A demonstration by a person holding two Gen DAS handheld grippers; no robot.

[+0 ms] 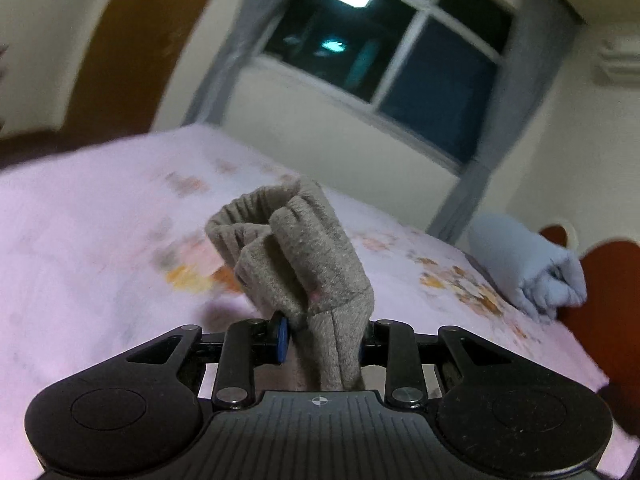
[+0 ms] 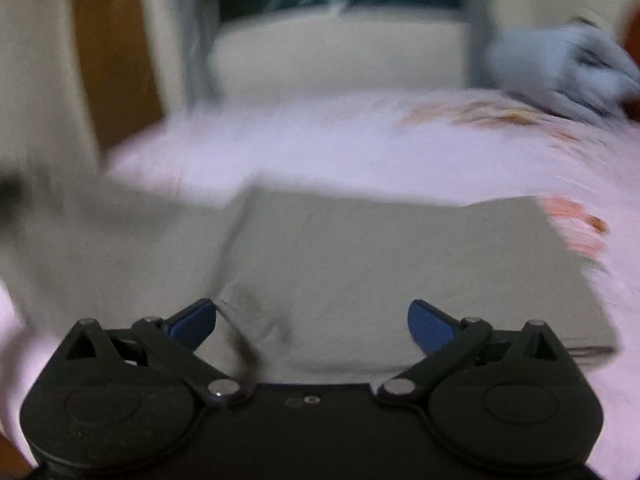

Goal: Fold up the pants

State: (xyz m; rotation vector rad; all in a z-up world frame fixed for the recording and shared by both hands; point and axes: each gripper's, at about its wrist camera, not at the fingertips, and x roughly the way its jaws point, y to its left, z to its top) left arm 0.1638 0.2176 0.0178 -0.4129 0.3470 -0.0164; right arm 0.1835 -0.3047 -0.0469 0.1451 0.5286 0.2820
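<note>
Grey-beige pants (image 2: 360, 264) lie partly folded on the pink bed sheet (image 2: 320, 148), blurred in the right wrist view. My right gripper (image 2: 312, 324) hovers just over their near part, open, with nothing between its blue pads (image 2: 428, 326). In the left wrist view my left gripper (image 1: 322, 338) is shut on a bunched end of the pants (image 1: 304, 256), with a ribbed edge, which stands up from between the blue pads (image 1: 282, 338), lifted above the bed sheet (image 1: 100, 216).
A rolled pale blue blanket (image 1: 528, 264) lies at the bed's far right by a red-brown headboard (image 1: 604, 300). Behind the bed are a dark window (image 1: 392, 40) with grey curtains and a cream wall. The blanket (image 2: 560, 68) also shows in the right view.
</note>
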